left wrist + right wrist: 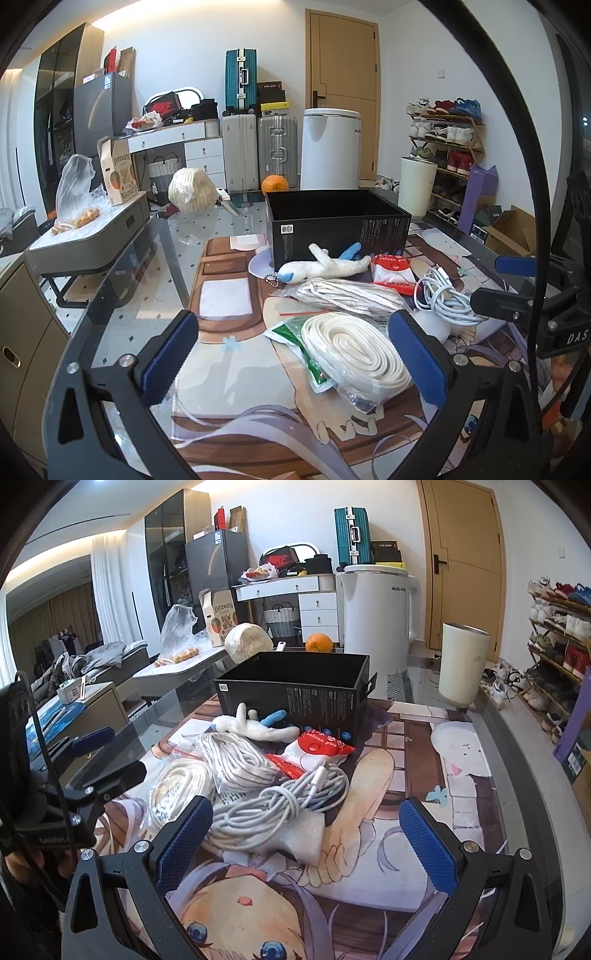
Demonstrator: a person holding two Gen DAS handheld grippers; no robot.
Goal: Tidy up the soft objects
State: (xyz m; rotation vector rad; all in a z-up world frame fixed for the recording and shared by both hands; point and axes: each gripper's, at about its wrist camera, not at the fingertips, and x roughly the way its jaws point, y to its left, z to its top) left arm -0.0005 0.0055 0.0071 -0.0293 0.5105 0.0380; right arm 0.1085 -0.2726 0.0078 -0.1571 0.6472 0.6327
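An open black box [338,221] [295,696] stands on the printed mat. In front of it lie a white plush toy with blue parts [321,267] [255,723], a red and white packet [393,271] [319,747], a bagged striped white cord [347,297] [236,762], a bagged coil of cream flat cord [354,354] [177,786], a tangled white cable [441,299] [277,806] and a white foam piece [299,836]. My left gripper [295,354] is open, its fingers either side of the cream coil. My right gripper [306,834] is open around the cable and foam.
An orange [274,183] [318,643], a wrapped round bundle [192,190] [248,641], a white appliance [376,616] and a cream cylinder [463,664] stand behind the box. The glass table edge [122,273] drops off at left. A shoe rack [447,147] is at right.
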